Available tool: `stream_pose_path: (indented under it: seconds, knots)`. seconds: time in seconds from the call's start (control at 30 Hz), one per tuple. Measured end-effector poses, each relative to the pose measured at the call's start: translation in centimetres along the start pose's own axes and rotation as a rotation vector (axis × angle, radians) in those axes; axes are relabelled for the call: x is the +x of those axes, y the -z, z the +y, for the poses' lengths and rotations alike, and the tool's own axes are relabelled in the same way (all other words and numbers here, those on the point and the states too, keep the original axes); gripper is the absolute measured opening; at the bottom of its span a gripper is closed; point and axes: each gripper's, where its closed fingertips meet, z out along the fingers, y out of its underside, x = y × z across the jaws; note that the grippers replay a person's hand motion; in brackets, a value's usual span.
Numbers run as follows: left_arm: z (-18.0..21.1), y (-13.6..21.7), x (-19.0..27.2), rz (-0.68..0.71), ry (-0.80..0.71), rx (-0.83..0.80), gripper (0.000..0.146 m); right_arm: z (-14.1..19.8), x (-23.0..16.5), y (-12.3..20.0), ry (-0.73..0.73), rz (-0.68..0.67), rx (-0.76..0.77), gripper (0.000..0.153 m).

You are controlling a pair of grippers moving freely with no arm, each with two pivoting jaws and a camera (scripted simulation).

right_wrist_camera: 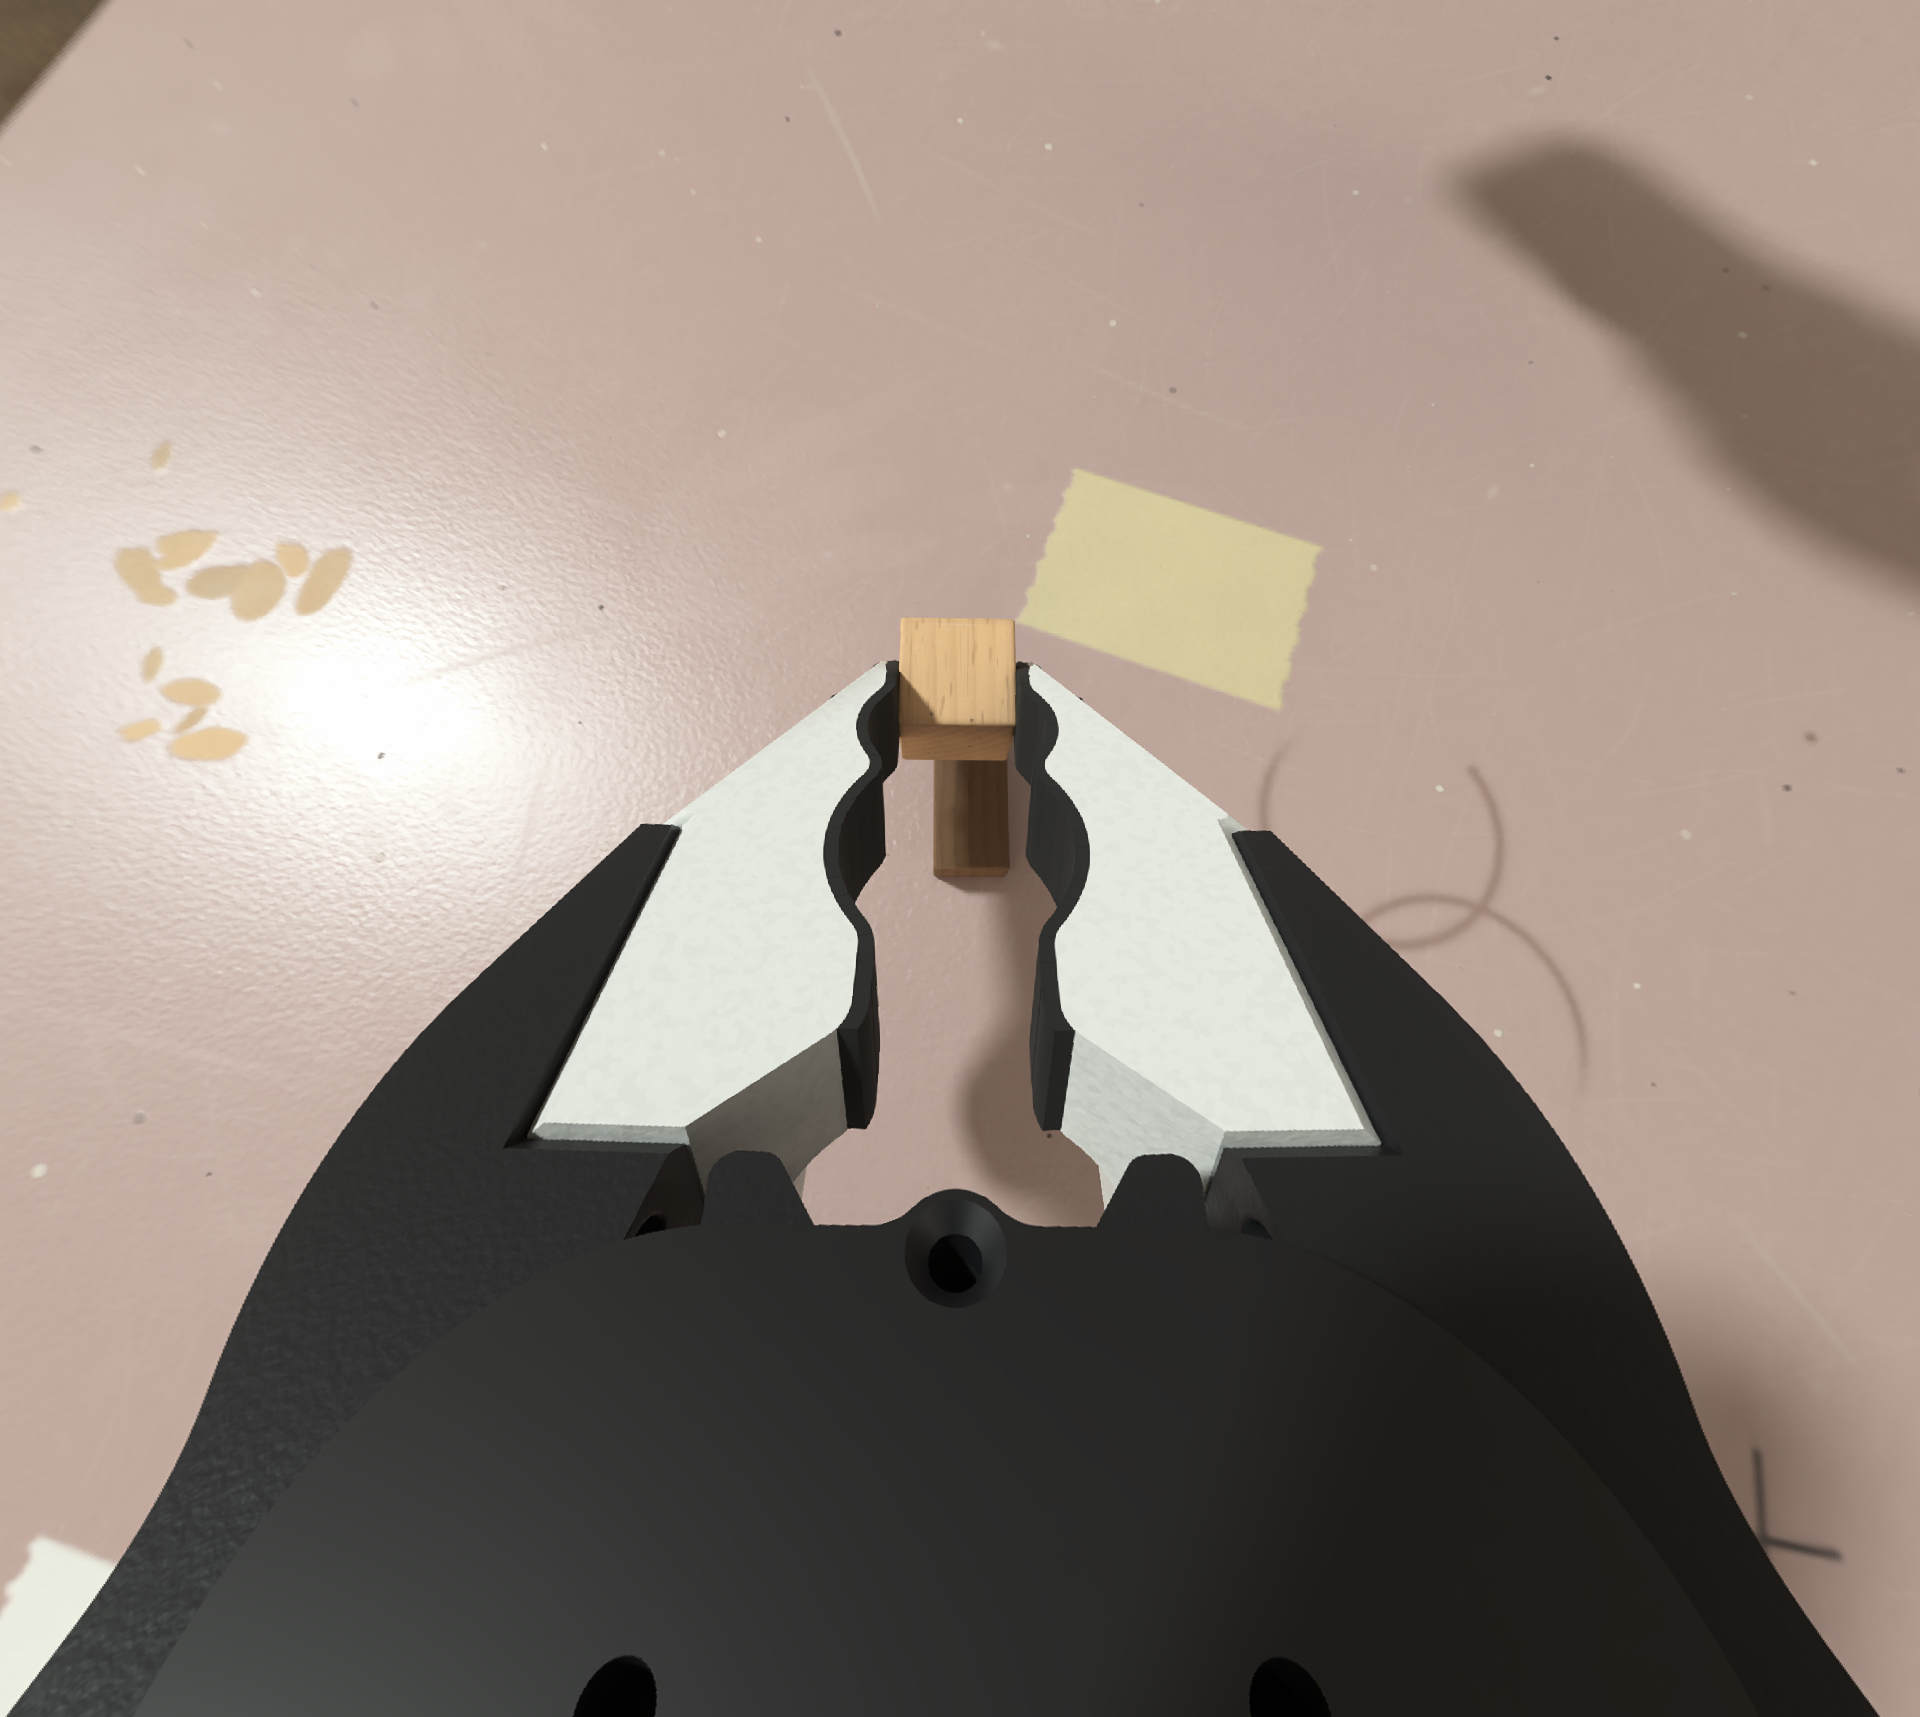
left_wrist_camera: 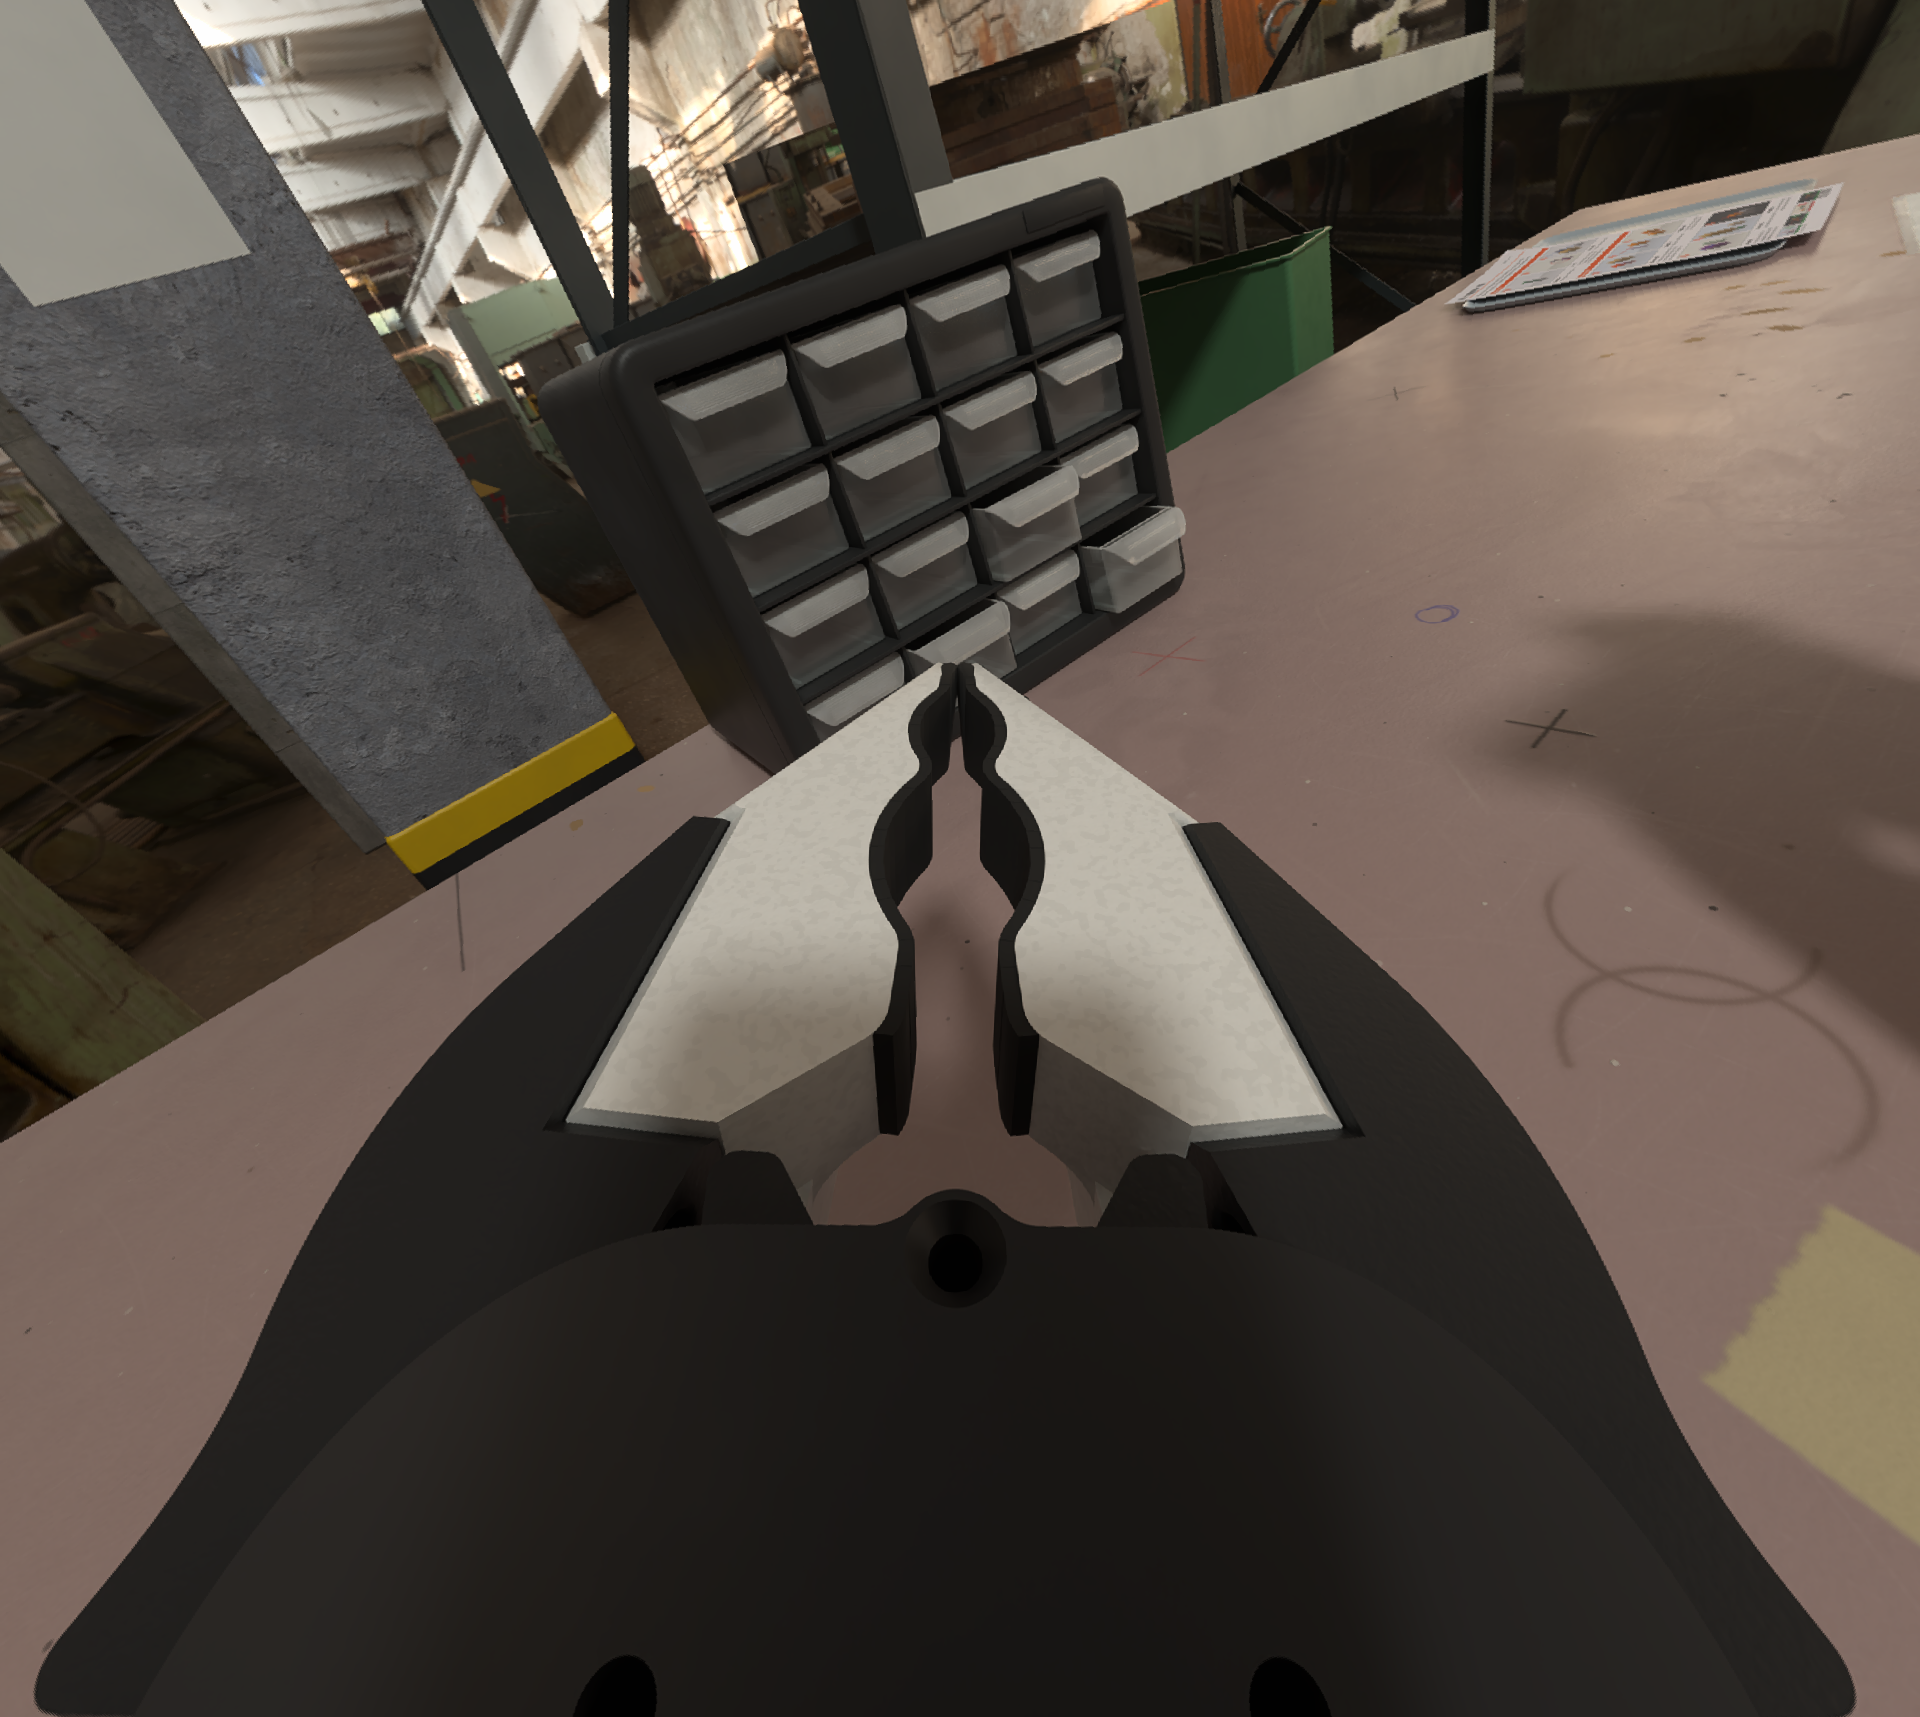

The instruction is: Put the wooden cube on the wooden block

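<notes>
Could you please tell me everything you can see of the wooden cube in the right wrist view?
The wooden cube is a small, pale block with fine dark grain flecks and crisp edges. It sits squarely between the tips of the right gripper, whose dark fingers press against its two sides. A darker wooden block lies below it on the pinkish table; whether the two touch is unclear.
</notes>
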Motion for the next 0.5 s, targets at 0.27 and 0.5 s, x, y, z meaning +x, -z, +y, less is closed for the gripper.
stream_pose_path:
  seconds: [0.27, 0.5]
  knots:
    - [0.0, 0.0, 0.2, 0.003, -0.011, -0.001, 0.0, 1.0, 0.5, -0.4, 0.046, 0.044, -0.054, 0.021]
    - [0.1, -0.1, 0.2, 0.007, -0.016, -0.009, 0.0, 1.8, 0.3, -1.0, 0.069, 0.037, -0.091, 0.021]
